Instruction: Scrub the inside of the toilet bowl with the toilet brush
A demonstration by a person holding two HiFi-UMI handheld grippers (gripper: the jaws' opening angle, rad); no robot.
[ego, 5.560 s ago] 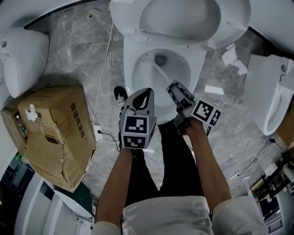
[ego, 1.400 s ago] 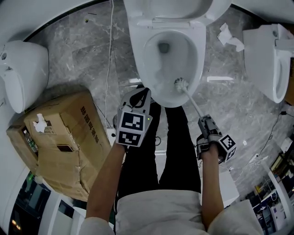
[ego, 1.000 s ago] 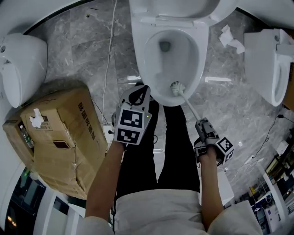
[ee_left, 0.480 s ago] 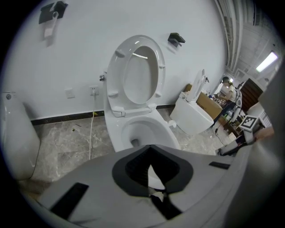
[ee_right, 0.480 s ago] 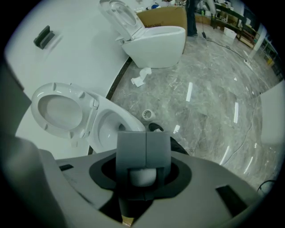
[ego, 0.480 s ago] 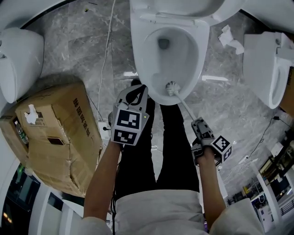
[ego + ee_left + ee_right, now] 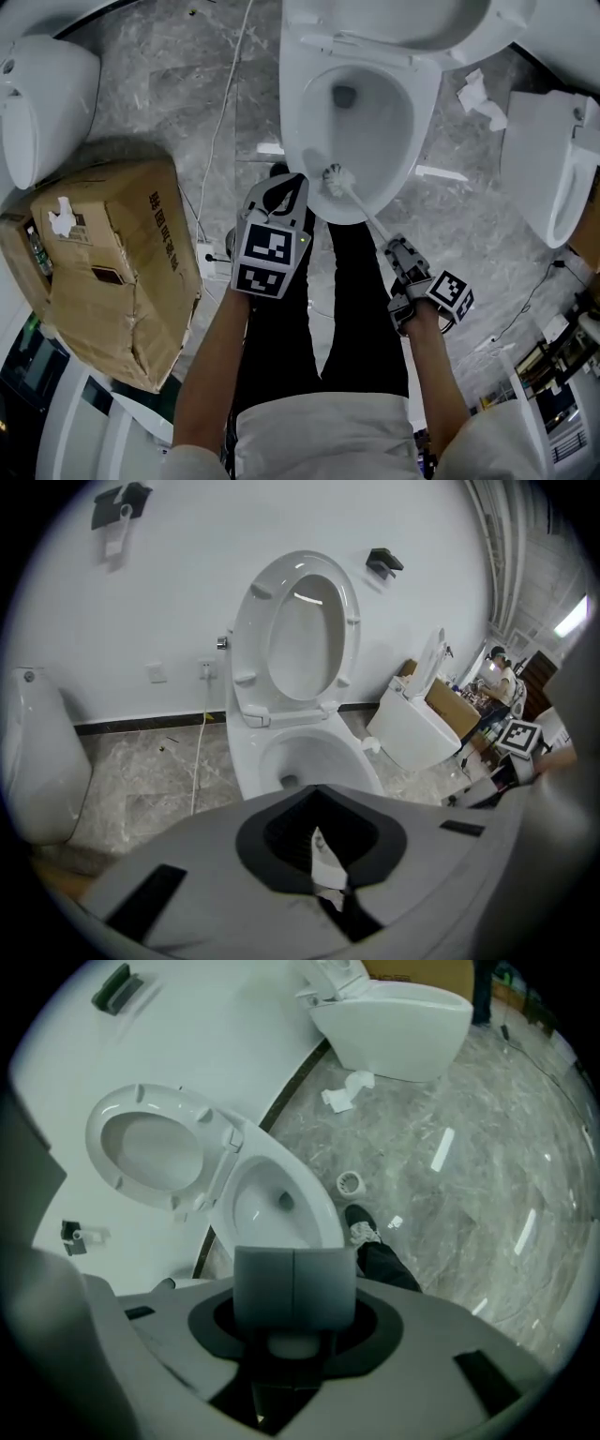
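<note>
The white toilet [image 7: 298, 103] stands open at the top of the head view, its bowl [image 7: 314, 759] [image 7: 267, 1206] wet inside. The toilet brush's white head [image 7: 335, 178] rests against the bowl's near left wall. Its thin handle [image 7: 367, 217] slants down right into my right gripper [image 7: 394, 253] [image 7: 293, 1290], which is shut on it. In the right gripper view the jaws hide the brush. My left gripper [image 7: 281, 194] [image 7: 323, 855] hovers by the bowl's near left rim, tips together, with a pale sliver between them that I cannot identify.
A cardboard box [image 7: 103, 253] lies on the left. Other white toilets stand at top left [image 7: 42, 98] and at right [image 7: 553, 178]. Crumpled paper [image 7: 478, 98], a white cable [image 7: 225, 122] and a small round cup [image 7: 349, 1182] lie on the marble floor. My legs and a shoe [image 7: 361, 1230] are below the bowl.
The brush head has slid left along the bowl's near wall, and the right gripper has followed it left while rolling. The left gripper has stayed put.
</note>
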